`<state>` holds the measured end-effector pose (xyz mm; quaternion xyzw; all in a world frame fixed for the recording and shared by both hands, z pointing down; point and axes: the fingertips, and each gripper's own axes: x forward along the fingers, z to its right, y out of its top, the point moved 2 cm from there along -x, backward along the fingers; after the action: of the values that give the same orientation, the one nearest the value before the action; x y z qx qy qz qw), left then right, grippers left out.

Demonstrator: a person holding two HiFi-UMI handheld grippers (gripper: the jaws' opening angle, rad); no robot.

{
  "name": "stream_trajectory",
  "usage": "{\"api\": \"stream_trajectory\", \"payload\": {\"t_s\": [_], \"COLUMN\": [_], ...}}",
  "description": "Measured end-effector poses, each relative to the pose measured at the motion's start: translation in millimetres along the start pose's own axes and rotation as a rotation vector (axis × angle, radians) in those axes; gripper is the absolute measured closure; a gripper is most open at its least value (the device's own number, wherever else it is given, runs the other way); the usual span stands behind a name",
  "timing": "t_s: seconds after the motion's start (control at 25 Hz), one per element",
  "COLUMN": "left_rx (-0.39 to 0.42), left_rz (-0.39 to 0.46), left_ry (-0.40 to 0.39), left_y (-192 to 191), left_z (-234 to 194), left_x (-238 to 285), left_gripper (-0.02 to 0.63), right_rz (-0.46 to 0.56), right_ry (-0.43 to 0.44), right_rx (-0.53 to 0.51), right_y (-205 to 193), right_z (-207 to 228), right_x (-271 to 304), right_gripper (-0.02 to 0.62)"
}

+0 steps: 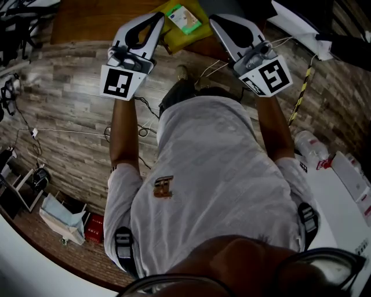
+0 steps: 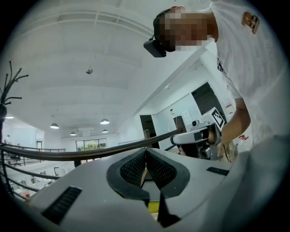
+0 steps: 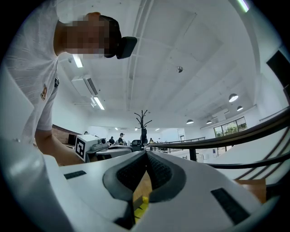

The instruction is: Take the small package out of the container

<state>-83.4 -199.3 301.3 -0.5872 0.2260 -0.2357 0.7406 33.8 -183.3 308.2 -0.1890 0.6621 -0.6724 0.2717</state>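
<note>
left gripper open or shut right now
Shut. The left gripper has its jaws touching at the tips, with nothing held between them.

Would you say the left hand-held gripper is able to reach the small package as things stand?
Probably yes: the small package lies uncovered in the yellow container right beside the left hand-held gripper, nothing between them; its shut jaws must open first.

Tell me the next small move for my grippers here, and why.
Probably open the right gripper's jaws and ease it toward the small package. It and the left gripper are both shut and empty, tips on either side of the yellow container where the package lies, so neither can grasp yet.
</note>
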Motion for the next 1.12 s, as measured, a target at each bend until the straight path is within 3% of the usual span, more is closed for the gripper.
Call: {"api": "stream_trajectory", "payload": {"t_s": [0.32,0.52,0.72,0.92,1.12], "left_rx": [0.030,0.131,0.141,0.175,0.280], "left_rz": [-0.012,-0.087,-0.100,-0.155,-0.224], "left_ry": [-0.138,-0.268,-0.379,-0.533,-0.678], "left_y": [-19,-39,-52,-76,-103], "left_z": [-26,-34,-40,-28,-13], "left_x": [8,8,9,14,24], "left_gripper": [0.586,0.584,0.579,0.487,0.420], "right_rz": [-0.019,-0.031,-0.049,-0.068,-0.086], "right_ry": [-0.068,-0.110,-0.167,-0.227,-0.256], "right_rx": [-0.023,-0.032,-0.033,-0.030,-0.022], "right_y": [-1,-6,-15,-23,-30], "right_z": [4,4,3,6,13], "right_x": [37,55,69,69,66], "right_gripper": [0.563,0.563,0.563,0.563,0.563]}}
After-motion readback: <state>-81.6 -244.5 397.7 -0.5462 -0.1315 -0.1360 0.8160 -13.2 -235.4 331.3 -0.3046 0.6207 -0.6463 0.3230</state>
